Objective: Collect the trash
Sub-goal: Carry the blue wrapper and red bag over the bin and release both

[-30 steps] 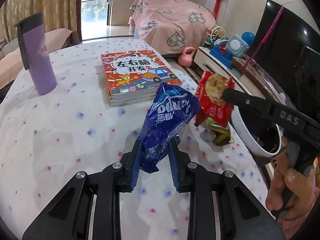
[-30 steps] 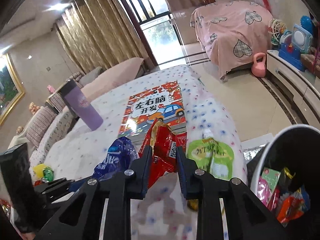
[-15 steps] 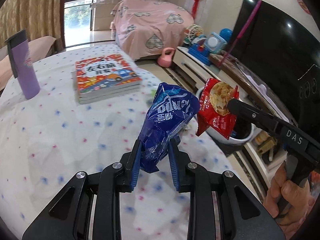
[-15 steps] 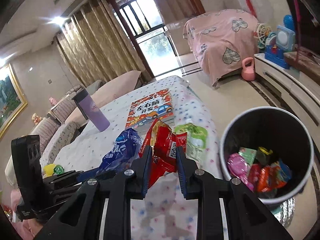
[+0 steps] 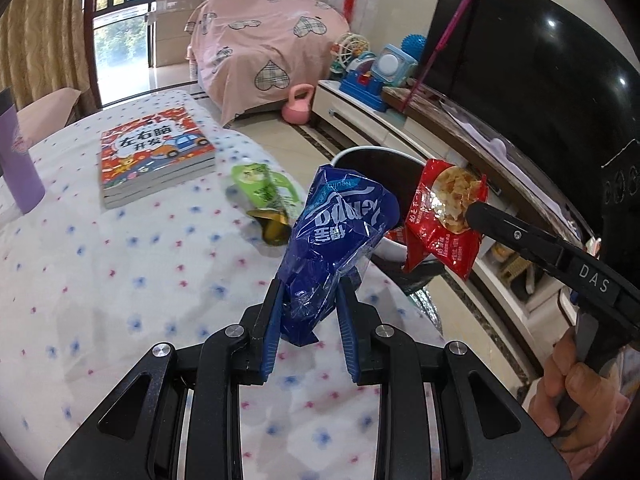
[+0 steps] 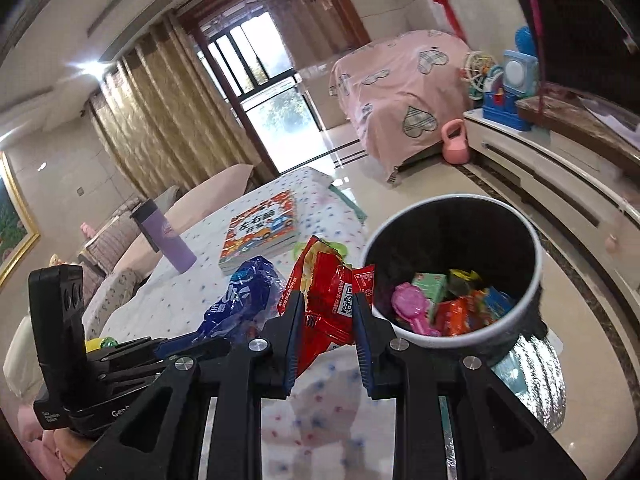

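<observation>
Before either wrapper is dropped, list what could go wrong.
1. The blue wrapper in the left claw hangs over the tablecloth, short of the bin; released now, it likely lands on the table.
2. The red wrapper in the right claw sits near the rim and could catch there.

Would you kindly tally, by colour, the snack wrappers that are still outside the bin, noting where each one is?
Blue: 1, the blue wrapper, clamped in the left gripper.
Red: 1, the red wrapper, clamped in the right gripper.
Green: 1, the green pouch, lying on the tablecloth.
Total: 3
</observation>
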